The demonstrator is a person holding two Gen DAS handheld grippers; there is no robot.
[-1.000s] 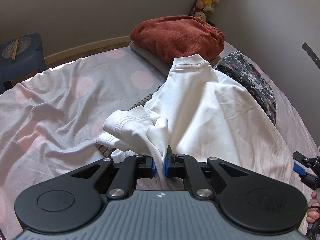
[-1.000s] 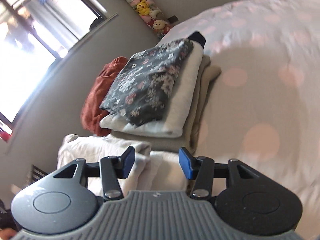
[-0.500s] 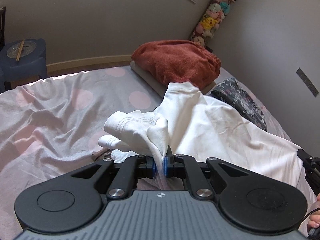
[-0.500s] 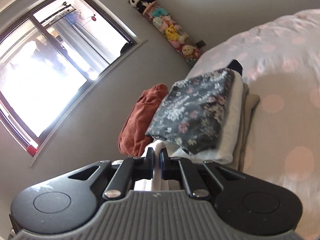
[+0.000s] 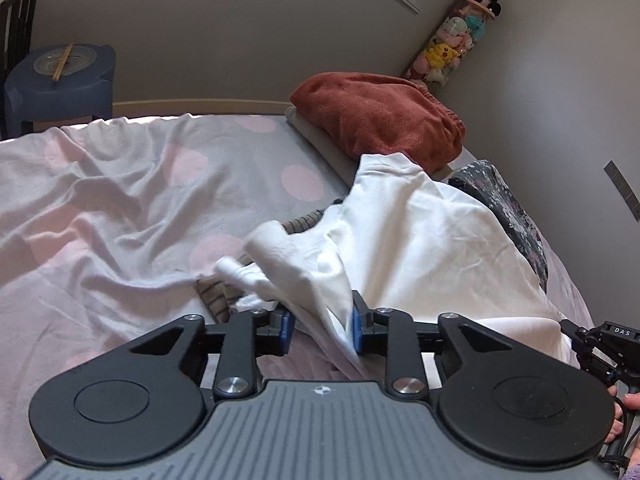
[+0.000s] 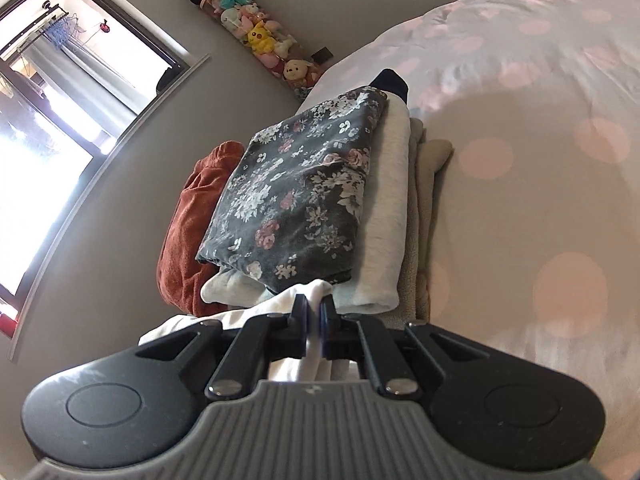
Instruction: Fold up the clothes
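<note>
The soft, creased white garment (image 5: 424, 236) lies on the bed (image 5: 132, 208) just in front of the rust-red fleece stack (image 5: 380, 116), draped partly over a striped knit piece (image 5: 218, 294) and touching the folded dark floral cloth (image 6: 296, 200). The left gripper (image 5: 320, 326), clamped on a bunched fold half a second ago, now stands parted with that cloth slipping loose against one blue pad. The right gripper (image 6: 314, 322) stays pinched narrow on a white edge just below the floral cloth
</note>
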